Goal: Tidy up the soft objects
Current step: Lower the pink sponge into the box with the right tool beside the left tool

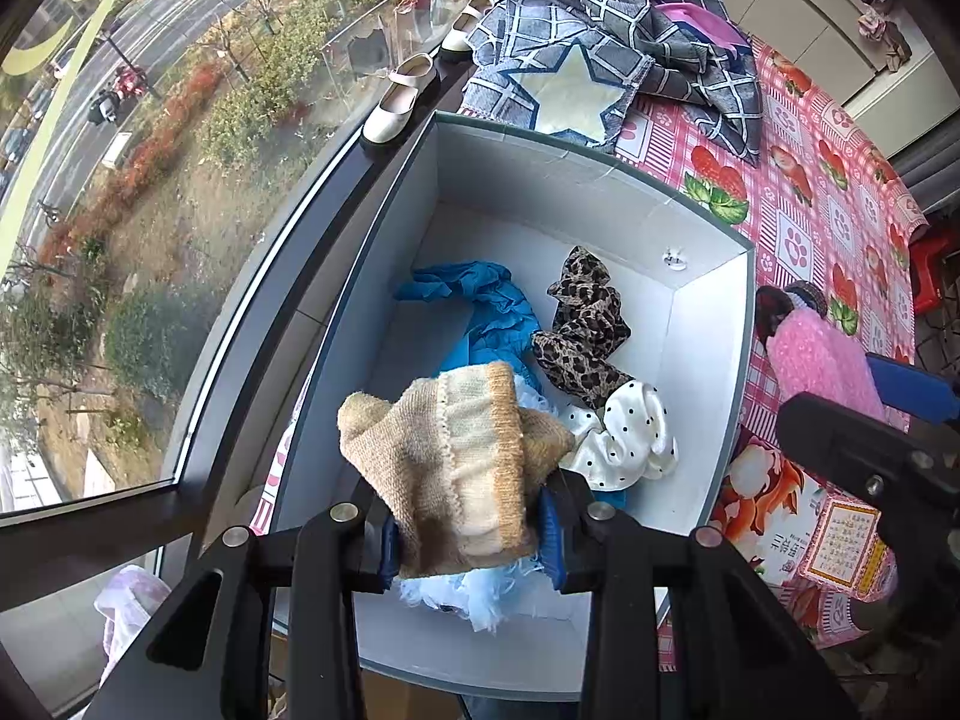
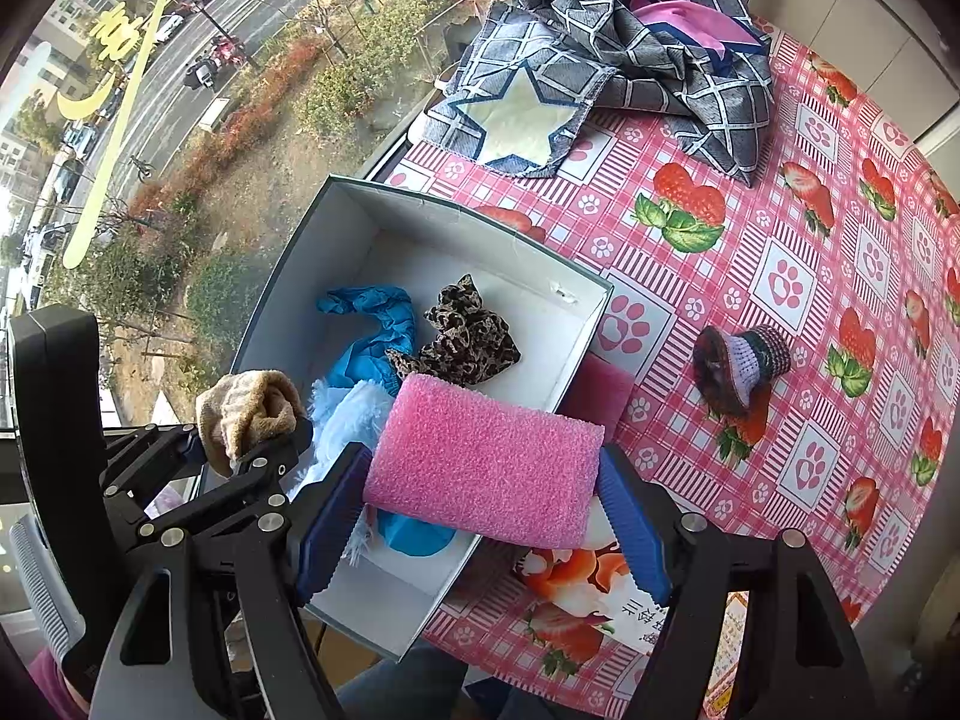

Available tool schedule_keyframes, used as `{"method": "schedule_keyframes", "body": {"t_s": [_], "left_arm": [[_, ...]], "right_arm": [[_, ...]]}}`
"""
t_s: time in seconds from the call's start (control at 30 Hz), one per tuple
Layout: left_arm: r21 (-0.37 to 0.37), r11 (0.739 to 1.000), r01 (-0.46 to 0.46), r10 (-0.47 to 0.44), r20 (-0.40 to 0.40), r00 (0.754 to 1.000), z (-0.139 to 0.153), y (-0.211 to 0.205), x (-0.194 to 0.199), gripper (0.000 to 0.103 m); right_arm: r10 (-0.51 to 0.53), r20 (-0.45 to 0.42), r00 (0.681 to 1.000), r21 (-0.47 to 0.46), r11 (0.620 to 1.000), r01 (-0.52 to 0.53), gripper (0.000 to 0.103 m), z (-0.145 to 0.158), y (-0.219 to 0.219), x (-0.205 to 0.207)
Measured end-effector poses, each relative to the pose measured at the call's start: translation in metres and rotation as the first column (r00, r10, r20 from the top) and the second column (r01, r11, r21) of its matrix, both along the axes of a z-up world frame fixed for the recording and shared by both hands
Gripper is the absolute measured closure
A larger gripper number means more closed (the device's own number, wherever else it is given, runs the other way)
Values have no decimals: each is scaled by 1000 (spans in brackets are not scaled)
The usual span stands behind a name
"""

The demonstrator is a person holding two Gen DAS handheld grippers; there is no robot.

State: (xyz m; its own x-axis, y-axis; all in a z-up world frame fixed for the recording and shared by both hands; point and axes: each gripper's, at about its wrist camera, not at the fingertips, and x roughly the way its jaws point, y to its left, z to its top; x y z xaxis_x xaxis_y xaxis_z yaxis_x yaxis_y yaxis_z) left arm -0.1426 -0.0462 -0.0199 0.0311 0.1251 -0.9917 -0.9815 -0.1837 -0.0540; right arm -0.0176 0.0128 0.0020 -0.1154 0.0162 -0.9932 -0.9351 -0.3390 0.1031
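L fingers (image 1: 473, 546) clamped on tan knit sock (image 1: 456, 456); R fingers (image 2: 483, 525) wide, gripping pink sponge (image 2: 480, 459).

Cream shoes (image 1: 401, 102) on window ledge; pink strawberry tablecloth (image 2: 780, 276); street, shrubs outside window (image 1: 150, 192).

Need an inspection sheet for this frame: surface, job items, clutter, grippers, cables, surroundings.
Surface: table under a pink strawberry cloth.
Job's things: white box at the window edge holds a blue cloth, leopard cloth, dotted cloth and pale blue fluff; a small knit piece lies on the cloth.
Clutter: grey checked star fabric at the far end; shoes on the sill.
Grippers: left gripper shut on a tan knit sock over the box; right gripper shut on a pink sponge.
Cables: nothing seen.
Surroundings: window onto a street.
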Motion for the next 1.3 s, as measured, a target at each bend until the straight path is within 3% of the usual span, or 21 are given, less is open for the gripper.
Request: {"method": "schedule_keyframes", "body": {"t_s": [0.37,0.6,1.3], "left_arm": [[-10,1000,-9,10,7,1000,-3,0,-3,65],[-10,999,-33,33,65,997,-3,3,-10,65],[-24,999,-25,26,49,998,-7,3,-6,64]], "right_arm": [[7,4,1000,-6,1000,-7,27,-4,0,-4],[-2,1,1000,-1,1000,2,27,-3,5,-4],[15,-10,1000,-15,1000,-15,27,-8,7,-10]]}}
